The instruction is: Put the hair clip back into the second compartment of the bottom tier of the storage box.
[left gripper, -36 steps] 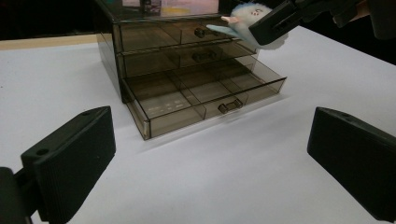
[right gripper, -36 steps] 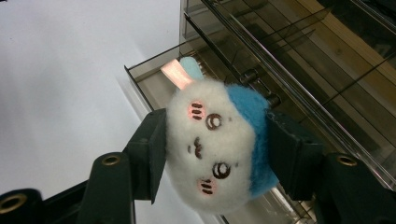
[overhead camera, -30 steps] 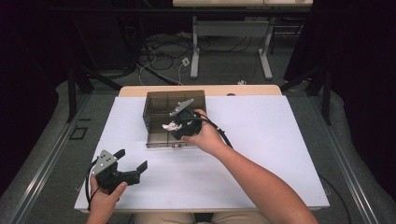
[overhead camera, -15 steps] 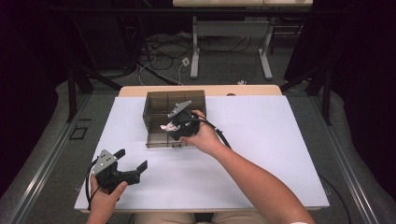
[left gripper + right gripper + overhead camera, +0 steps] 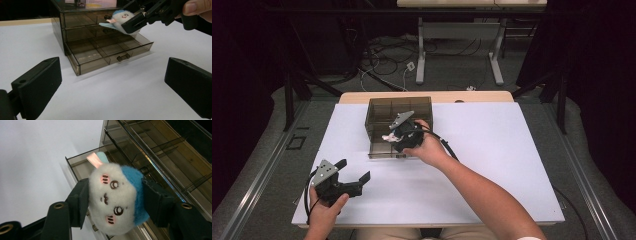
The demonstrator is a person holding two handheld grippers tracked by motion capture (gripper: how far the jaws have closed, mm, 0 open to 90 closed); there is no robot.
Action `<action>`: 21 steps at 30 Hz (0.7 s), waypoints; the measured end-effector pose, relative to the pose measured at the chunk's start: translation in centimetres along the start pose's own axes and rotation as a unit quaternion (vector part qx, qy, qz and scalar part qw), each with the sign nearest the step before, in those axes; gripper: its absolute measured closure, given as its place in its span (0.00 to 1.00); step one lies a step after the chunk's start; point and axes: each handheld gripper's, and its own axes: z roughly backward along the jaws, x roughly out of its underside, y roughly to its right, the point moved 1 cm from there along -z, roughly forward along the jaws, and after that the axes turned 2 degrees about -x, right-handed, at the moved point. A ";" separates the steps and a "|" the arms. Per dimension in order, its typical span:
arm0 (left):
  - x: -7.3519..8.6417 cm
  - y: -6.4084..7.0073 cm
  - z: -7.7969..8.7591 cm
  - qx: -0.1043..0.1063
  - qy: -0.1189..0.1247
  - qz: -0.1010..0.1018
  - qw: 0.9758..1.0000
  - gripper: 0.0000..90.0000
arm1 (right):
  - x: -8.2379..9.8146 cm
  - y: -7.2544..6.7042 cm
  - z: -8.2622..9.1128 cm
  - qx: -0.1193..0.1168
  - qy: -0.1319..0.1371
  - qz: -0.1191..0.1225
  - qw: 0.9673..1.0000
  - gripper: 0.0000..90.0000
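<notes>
floor: loose cables, grey desk legs
surface: white, wooden far edge

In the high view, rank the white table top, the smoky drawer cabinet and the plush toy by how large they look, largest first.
1. White table top
2. Smoky drawer cabinet, bottom drawer pulled open
3. Plush toy, a small pale patch held in the right gripper, partly hidden by it

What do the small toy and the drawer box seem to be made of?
The toy held in the right gripper looks like soft plush: fuzzy white and blue pile, with stitched eyes and cheeks. The drawer box is probably hard plastic, smoke-tinted and glossy: its dividers and the table show through its walls.
</notes>
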 end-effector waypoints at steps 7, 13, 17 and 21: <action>0.0 0.0 -0.1 0.004 -0.003 0.000 1.000 0.02 | 0.3 0.0 -0.5 0.002 -0.004 -0.002 1.000 0.47; 0.0 -0.1 -0.1 0.001 -0.001 0.000 1.000 0.02 | 0.8 0.2 -1.0 0.001 -0.010 -0.008 1.000 0.47; 0.0 -0.1 0.0 0.002 -0.004 0.000 1.000 0.02 | 1.0 0.3 -1.3 0.002 -0.013 -0.009 1.000 0.47; 0.0 -0.1 -0.1 0.000 -0.002 0.000 1.000 0.02 | 1.1 0.4 -1.4 0.002 -0.014 -0.012 1.000 0.47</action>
